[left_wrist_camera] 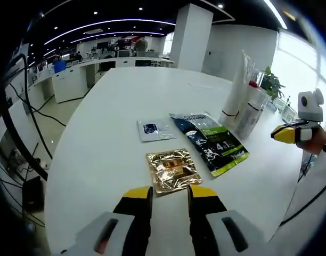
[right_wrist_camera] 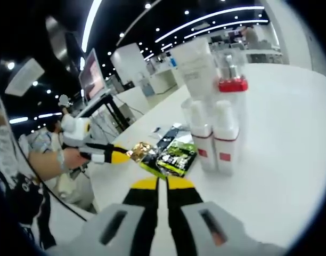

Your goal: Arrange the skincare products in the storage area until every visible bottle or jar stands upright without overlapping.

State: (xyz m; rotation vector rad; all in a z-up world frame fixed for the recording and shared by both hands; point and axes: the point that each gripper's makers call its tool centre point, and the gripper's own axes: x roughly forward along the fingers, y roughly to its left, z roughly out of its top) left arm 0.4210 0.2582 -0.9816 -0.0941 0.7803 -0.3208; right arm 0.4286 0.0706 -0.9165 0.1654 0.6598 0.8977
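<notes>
Centrally, table: white round table [left_wrist_camera: 99, 154] spans the left gripper view; its near edge curves along the lower left, bare surface at centre and upper centre.
Sachets: gold foil sachet [left_wrist_camera: 172, 169] just above the left gripper [left_wrist_camera: 170, 198]; small pale sachet [left_wrist_camera: 154, 129] above it; dark green-labelled pouch [left_wrist_camera: 211, 141] to the right, close to the bottles.
Bottles: white bottles [left_wrist_camera: 243, 109] stand upright in a tight cluster at right centre; in the right gripper view they sit upper centre, one with a red collar [right_wrist_camera: 233, 84], beside a tall white tube [right_wrist_camera: 197, 66].
Left gripper: jaws a narrow gap apart, holding nothing.
Right gripper [right_wrist_camera: 162, 184]: jaws nearly closed, empty; pouch just above the tips.
Surroundings: counters [left_wrist_camera: 72, 80] at upper left; cables [left_wrist_camera: 19, 133] along the left edge; potted plant [left_wrist_camera: 270, 82] at upper right.
</notes>
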